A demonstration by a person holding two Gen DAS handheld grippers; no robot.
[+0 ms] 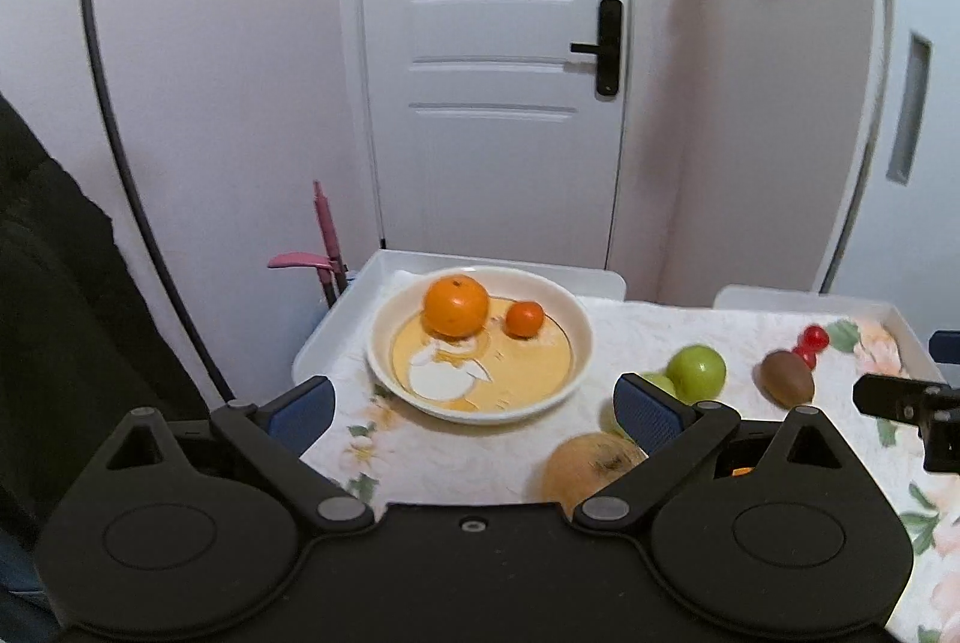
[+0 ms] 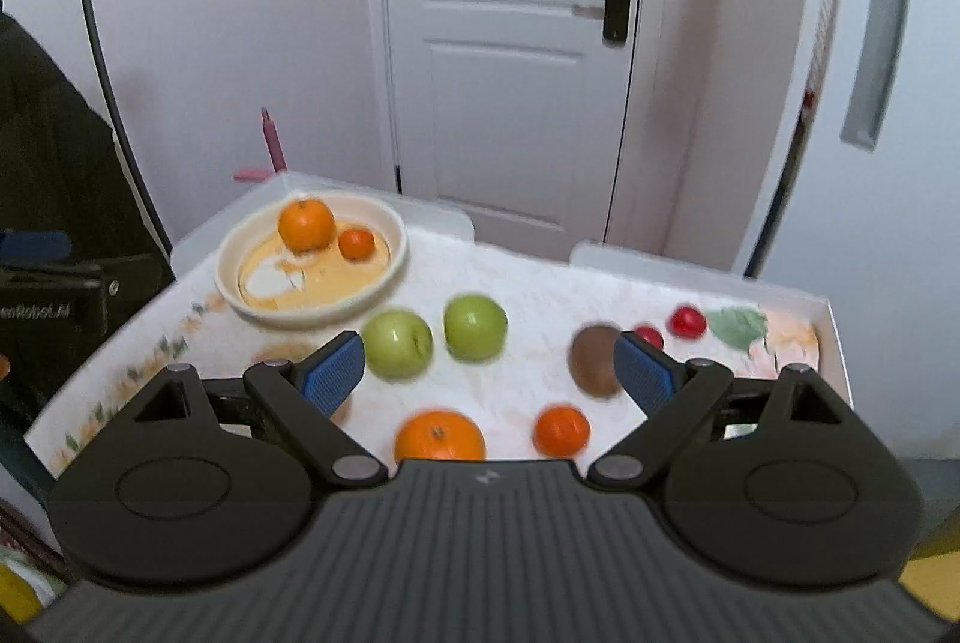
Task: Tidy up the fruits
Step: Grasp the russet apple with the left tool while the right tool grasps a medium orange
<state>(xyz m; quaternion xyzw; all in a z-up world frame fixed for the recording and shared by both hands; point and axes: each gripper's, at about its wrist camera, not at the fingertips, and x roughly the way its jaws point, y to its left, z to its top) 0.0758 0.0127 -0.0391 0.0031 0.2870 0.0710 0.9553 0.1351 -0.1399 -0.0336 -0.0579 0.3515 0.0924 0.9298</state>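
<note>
Through the left wrist camera, your left gripper [image 1: 474,406] is hovering with jaws spread wide and empty above the cloth. Ahead, the plate [image 1: 384,337] is carrying a big orange [image 1: 456,305] and a small one [image 1: 524,319]. A green apple [image 1: 696,371], a kiwi [image 1: 787,377] and a red fruit [image 1: 813,340] are lying to its right.

Through the right wrist camera, your right gripper [image 2: 489,373] is hanging with jaws apart, gripping nothing, over two apples [image 2: 435,334], the kiwi, an orange [image 2: 440,436] and a tangerine [image 2: 561,430] loose on the tray [image 2: 831,343].
</note>
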